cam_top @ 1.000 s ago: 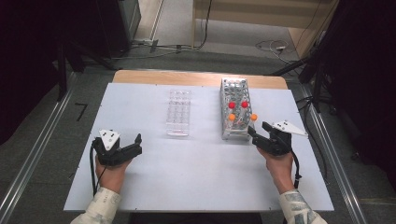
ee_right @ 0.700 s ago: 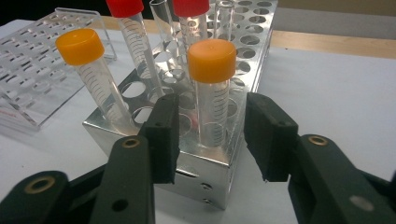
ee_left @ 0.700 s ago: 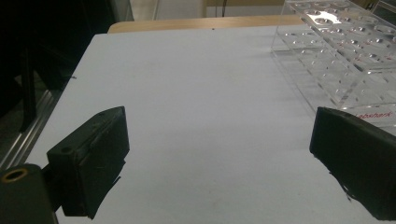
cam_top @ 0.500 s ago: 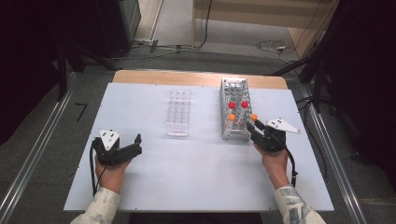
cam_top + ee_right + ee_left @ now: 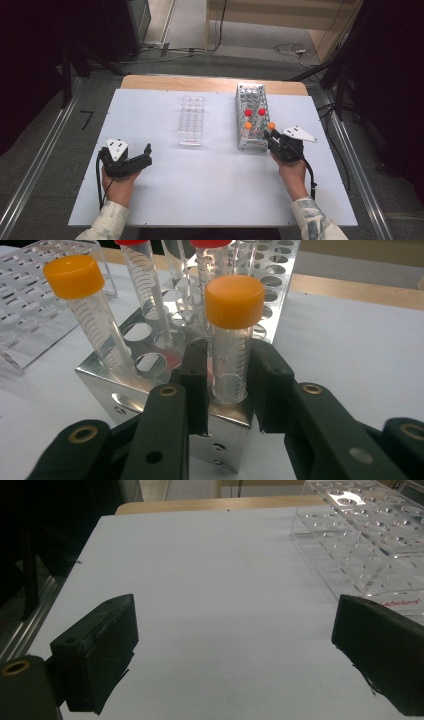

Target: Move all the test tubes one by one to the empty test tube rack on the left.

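High view: the right tool (image 5: 272, 136), at the frame's lower right, has just been closing and now clenches the clear plastic orange-capped tube (image 5: 231, 335). That tube stands upright in the shiny metal rack (image 5: 252, 117). The left tool (image 5: 146, 155) stays released over the white bench (image 5: 210, 180).

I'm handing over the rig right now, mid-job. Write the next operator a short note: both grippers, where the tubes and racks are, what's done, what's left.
Right gripper: jaws have just been closing and now clamp the orange-capped tube at the near corner of the metal rack; the tube is upright in its hole.
Left gripper: jaws open, nothing between them, resting near the clear plastic rack.
Metal rack also holds a second orange-capped tube and two red-capped tubes.
Done: grasp made. Left: lift the tube out; probably move it to the clear rack, which looks empty.
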`<state>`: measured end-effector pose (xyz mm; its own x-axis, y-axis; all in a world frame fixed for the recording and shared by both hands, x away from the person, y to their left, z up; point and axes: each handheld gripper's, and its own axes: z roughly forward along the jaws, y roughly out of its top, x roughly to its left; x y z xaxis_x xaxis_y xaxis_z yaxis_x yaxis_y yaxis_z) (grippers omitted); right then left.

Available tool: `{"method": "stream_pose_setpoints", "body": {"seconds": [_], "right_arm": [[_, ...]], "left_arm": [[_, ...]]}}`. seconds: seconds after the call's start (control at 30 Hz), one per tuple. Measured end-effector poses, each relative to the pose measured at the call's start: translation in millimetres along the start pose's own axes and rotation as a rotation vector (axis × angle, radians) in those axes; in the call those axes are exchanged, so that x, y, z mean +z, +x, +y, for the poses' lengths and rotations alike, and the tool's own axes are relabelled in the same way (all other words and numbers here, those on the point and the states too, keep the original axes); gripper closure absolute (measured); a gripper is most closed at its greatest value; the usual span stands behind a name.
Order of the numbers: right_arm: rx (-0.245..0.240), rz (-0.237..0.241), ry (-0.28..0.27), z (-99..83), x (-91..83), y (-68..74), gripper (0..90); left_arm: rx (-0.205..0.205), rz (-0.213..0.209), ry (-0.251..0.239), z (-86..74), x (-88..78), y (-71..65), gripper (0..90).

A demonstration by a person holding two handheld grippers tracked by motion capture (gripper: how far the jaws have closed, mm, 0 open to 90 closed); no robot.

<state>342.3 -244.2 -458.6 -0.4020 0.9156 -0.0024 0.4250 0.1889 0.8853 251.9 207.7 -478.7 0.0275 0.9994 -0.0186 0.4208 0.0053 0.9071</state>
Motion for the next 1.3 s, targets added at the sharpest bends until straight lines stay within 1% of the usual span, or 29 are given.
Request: {"method": "stream_pose_setpoints", "body": {"seconds": [0.07,0.3,0.73,1.07,1.3], "right_arm": [[0.0,-0.002,0.0,0.0,-0.2,0.1,70.4],[-0.01,-0.012,0.0,-0.1,-0.5,0.2,71.3],[-0.001,-0.013,-0.046,8.7,-9.3,-0.3,72.0],[0.0,-0.013,-0.084,21.0,-22.6,-1.5,71.9],[0.003,0.002,-0.116,28.8,-34.4,-0.2,72.0]], "left_arm": [[0.0,0.0,0.0,0.0,0.0,-0.1,5.2],[0.0,0.001,0.0,0.0,-0.1,-0.2,5.2],[0.003,-0.001,0.002,-0.1,0.3,-0.8,5.2],[0.0,-0.003,0.004,-0.2,0.1,0.3,5.2],[0.002,-0.006,0.011,-0.2,0.4,0.1,5.2]]}}
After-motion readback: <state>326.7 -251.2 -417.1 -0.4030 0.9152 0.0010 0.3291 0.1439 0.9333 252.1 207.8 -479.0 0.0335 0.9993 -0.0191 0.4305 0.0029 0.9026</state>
